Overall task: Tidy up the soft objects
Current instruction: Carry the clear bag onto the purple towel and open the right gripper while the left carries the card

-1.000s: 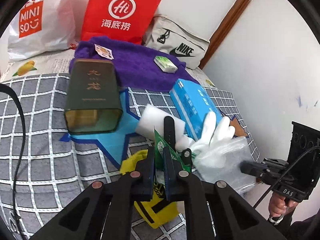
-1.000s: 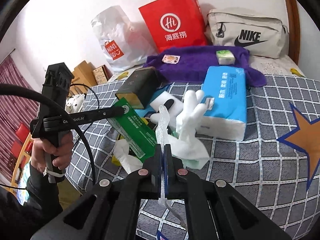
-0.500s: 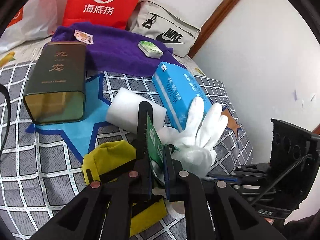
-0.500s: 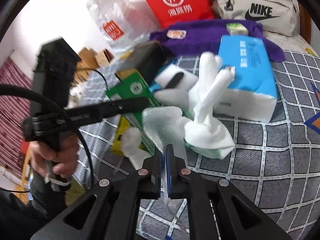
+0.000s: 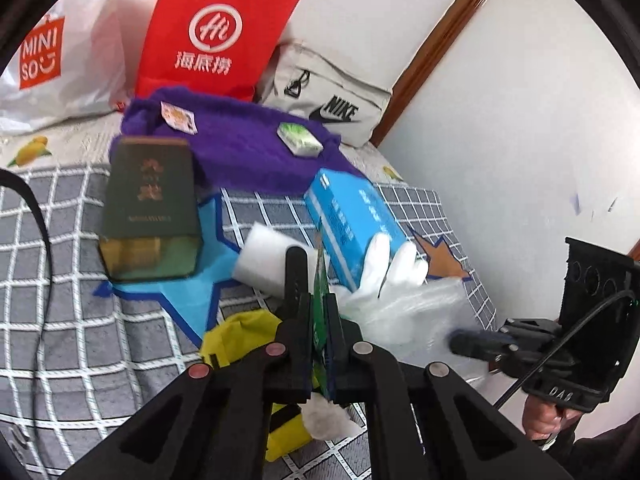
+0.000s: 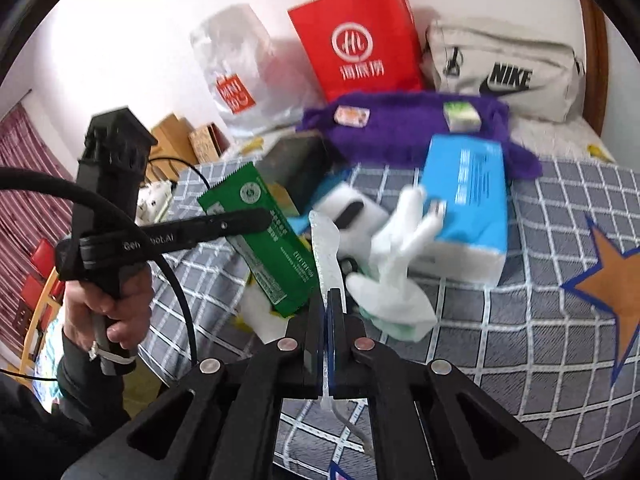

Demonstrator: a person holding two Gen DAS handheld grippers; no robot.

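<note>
My left gripper [image 5: 319, 302] is shut on a flat green packet [image 5: 320, 276], seen edge-on between its fingers. From the right wrist view the same packet [image 6: 276, 248] hangs tilted under the left gripper [image 6: 256, 220]. My right gripper [image 6: 326, 300] is shut on the edge of a clear plastic bag [image 6: 325, 248]. That bag [image 5: 420, 312] spreads out beside a white glove [image 5: 386, 266], with the right gripper [image 5: 464, 344] at its far side. The white glove [image 6: 400, 252] leans on a blue tissue pack [image 6: 464, 188]; whether its cuff is inside the bag is unclear.
On the checked bedspread [image 5: 80, 320] lie a white foam block [image 5: 264, 252], a yellow cloth [image 5: 240, 332], a dark green tin [image 5: 148, 208] and a purple towel [image 5: 240, 152]. A red paper bag [image 5: 212, 36], a white shopping bag [image 5: 60, 60] and a grey Nike bag [image 5: 332, 96] line the wall.
Half a second ago both grippers leaned in closer to the pile and the clear bag billowed open; now they are drawn back and the bag is edge-on. Both holds are unchanged.
</note>
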